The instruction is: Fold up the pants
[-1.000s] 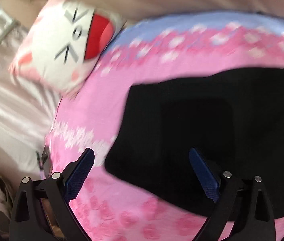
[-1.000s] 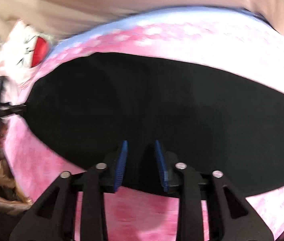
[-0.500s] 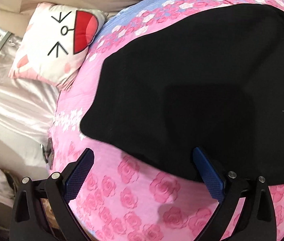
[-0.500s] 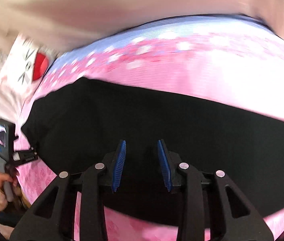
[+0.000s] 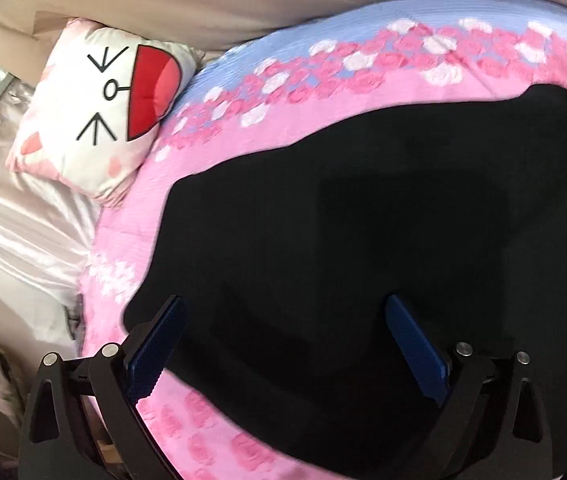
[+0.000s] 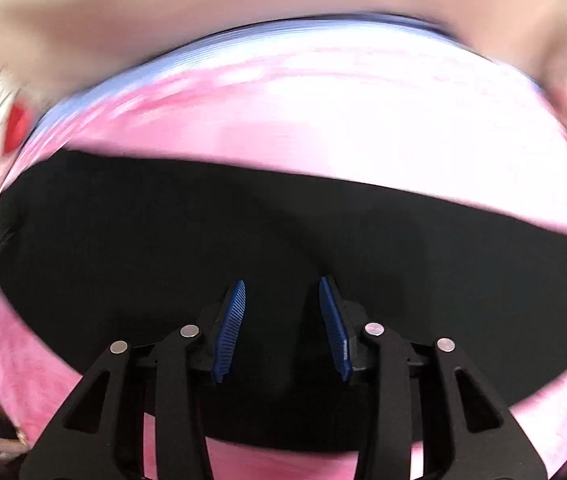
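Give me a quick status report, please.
Left gripper wide open, right gripper partly open, both empty. Black pants spread on pink bedspread. Nothing in the way.

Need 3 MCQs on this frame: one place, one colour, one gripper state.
1. The white cat-face cushion lies where?
A) on the black pants
B) beside the pink rose-print bedspread's edge
C) between the fingers

2. Finger pads of the left gripper are:
A) blue
B) red
C) white

3. Right gripper is:
A) shut on the pants
B) open over the black pants
C) out of view

B: cushion sits off the bedspread.
A: pads show blue.
B: a gap shows between its fingers, nothing gripped.
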`<state>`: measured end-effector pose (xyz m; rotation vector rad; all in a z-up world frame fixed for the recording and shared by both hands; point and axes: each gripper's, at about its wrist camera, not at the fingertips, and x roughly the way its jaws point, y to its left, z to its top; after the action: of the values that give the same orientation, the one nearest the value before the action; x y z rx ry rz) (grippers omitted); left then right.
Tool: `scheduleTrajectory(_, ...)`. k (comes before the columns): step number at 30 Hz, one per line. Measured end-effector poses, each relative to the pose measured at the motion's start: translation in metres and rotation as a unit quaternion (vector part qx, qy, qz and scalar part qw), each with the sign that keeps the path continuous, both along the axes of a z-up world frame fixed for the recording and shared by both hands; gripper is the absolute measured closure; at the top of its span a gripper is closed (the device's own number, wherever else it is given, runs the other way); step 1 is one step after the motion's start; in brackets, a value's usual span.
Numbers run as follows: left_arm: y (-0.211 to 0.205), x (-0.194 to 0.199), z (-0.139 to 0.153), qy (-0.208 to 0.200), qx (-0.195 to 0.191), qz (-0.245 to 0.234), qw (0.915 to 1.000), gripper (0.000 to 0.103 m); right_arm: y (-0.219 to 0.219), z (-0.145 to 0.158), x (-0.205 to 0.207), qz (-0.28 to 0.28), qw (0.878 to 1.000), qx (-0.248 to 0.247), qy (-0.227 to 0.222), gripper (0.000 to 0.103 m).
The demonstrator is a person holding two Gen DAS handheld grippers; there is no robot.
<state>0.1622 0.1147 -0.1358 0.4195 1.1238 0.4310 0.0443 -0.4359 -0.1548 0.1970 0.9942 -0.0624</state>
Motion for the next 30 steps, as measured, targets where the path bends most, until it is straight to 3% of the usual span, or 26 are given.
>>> scheduleTrajectory(2,-0.003,-0.008,0.011,-0.012,0.025,0.011,0.9996,0.005,-0.086,0.005,-0.034,-0.127,0.99,-0.055,0.026,0.068)
scheduleTrajectory(5,-0.018,-0.024,0.035,-0.039,-0.002,0.013,0.9992,0.005,-0.175,0.024,-0.081,-0.228,0.973,0.038,-0.02,0.067)
scheduleTrajectory(6,-0.025,-0.027,0.04,-0.044,-0.01,0.009,0.999,0.005,-0.185,0.027,-0.083,-0.229,0.972,0.05,-0.026,0.067)
scheduleTrajectory(9,-0.081,-0.039,0.056,-0.058,-0.028,-0.029,0.9975,0.005,-0.196,0.026,-0.066,-0.165,0.984,0.054,-0.029,0.067)
scheduleTrajectory(13,-0.159,-0.057,0.066,-0.061,-0.047,-0.085,0.9934,0.005,-0.166,0.006,-0.03,-0.108,0.994,0.009,0.009,0.068)
scheduleTrajectory(15,-0.189,-0.065,0.069,-0.056,-0.063,-0.114,0.9899,0.005,-0.157,-0.01,-0.022,-0.086,0.996,0.01,0.026,0.081)
scheduleTrajectory(17,-0.211,-0.071,0.07,-0.049,-0.069,-0.131,0.9877,0.005,-0.152,-0.005,-0.025,-0.068,0.998,-0.012,0.013,0.092)
scheduleTrajectory(21,-0.235,-0.083,0.071,-0.043,-0.077,-0.156,0.9837,0.005,-0.182,0.003,-0.035,-0.098,0.995,-0.003,-0.017,0.094)
scheduleTrajectory(23,-0.247,-0.088,0.068,-0.045,-0.067,-0.172,0.9817,0.005,-0.18,-0.009,-0.032,-0.081,0.997,0.0,0.002,0.085)
scheduleTrajectory(26,-0.265,-0.095,0.062,-0.041,-0.047,-0.197,0.9784,0.005,-0.18,0.011,-0.043,-0.095,0.995,0.021,-0.023,0.075)
scheduleTrajectory(27,-0.269,-0.098,0.063,-0.042,-0.053,-0.204,0.9766,0.005,-0.182,0.016,-0.048,-0.102,0.994,0.028,-0.034,0.063)
scheduleTrajectory(29,-0.275,-0.104,0.064,-0.042,-0.062,-0.215,0.9739,0.005,-0.188,0.022,-0.059,-0.121,0.991,0.044,-0.048,0.021)
scheduleTrajectory(30,-0.279,-0.107,0.061,-0.039,-0.063,-0.22,0.9728,0.005,-0.192,0.022,-0.062,-0.129,0.989,0.059,-0.051,0.02)
